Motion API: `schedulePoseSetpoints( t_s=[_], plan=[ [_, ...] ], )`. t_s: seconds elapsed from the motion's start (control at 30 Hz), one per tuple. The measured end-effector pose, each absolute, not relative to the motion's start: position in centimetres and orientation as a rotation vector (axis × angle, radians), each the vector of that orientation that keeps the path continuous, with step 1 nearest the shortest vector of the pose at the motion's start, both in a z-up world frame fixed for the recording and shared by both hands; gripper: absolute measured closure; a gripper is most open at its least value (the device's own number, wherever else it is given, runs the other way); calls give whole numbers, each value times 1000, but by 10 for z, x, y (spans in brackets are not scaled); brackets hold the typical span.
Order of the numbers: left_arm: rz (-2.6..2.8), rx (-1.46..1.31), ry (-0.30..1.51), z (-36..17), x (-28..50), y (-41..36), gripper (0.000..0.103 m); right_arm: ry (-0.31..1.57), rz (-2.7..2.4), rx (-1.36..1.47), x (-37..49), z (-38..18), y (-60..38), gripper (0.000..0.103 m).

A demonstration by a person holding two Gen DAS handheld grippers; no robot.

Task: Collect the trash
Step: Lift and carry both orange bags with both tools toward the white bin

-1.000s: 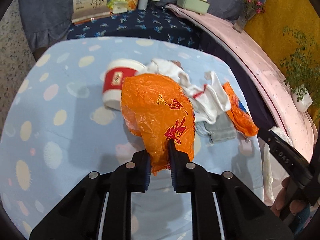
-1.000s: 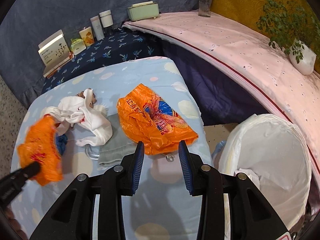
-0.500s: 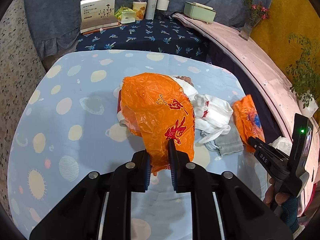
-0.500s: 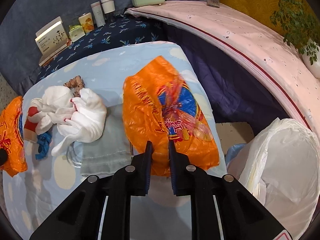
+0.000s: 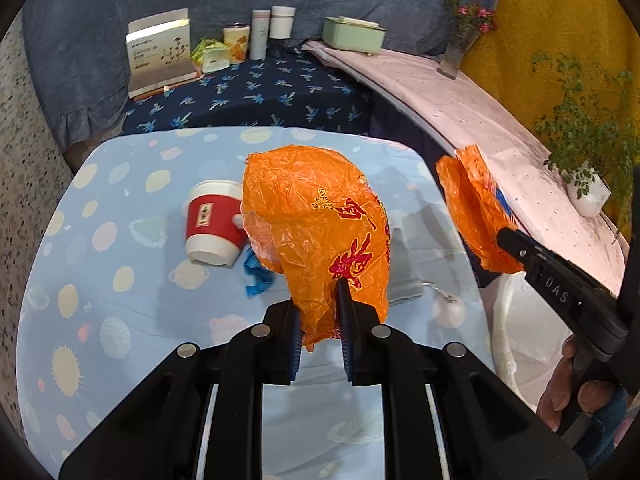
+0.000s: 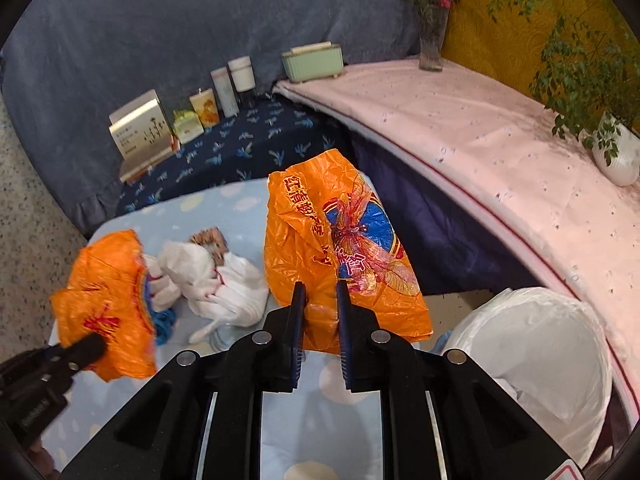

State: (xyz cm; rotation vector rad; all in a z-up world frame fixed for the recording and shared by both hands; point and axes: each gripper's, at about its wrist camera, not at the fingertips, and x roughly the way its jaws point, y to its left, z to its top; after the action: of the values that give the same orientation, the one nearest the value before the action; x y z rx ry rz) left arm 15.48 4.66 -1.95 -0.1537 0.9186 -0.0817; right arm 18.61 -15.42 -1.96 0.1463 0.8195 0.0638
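My left gripper [image 5: 319, 320] is shut on an orange plastic bag with red print [image 5: 316, 224] and holds it above the light blue table [image 5: 120, 272]. My right gripper [image 6: 319, 320] is shut on a second orange bag with a blue dragonfly print [image 6: 340, 248], lifted off the table near its right edge. Each bag also shows in the other view: the red-print bag [image 6: 108, 300] and the dragonfly bag [image 5: 476, 216]. A red and white paper cup [image 5: 214, 222] lies on its side on the table. A white-lined trash bin [image 6: 536, 372] stands at the lower right.
White crumpled cloth or tissue [image 6: 216, 284], a blue scrap [image 5: 256, 276] and a grey cloth [image 5: 404, 280] lie on the table. A box [image 5: 160, 56], cups and bottles stand on the dark blue shelf behind. A pink-covered ledge [image 6: 480, 140] holds a vase and a potted plant [image 6: 616, 156].
My right gripper shut on the dragonfly bag and lifted it off the table. My left gripper kept its bag and rose and drew back, uncovering the paper cup.
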Motion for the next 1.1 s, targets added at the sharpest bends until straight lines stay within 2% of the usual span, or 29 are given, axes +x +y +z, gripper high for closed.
schedulePoseSetpoints(
  t_s=[0.6,1.1],
  plan=[
    [-327,-6,844,25,122,-88,88,699,-71,199,103,60,-246,89],
    [-453,74,882,6,102,-161,88,732,-203,254,56,32,-314,89]
  ],
)
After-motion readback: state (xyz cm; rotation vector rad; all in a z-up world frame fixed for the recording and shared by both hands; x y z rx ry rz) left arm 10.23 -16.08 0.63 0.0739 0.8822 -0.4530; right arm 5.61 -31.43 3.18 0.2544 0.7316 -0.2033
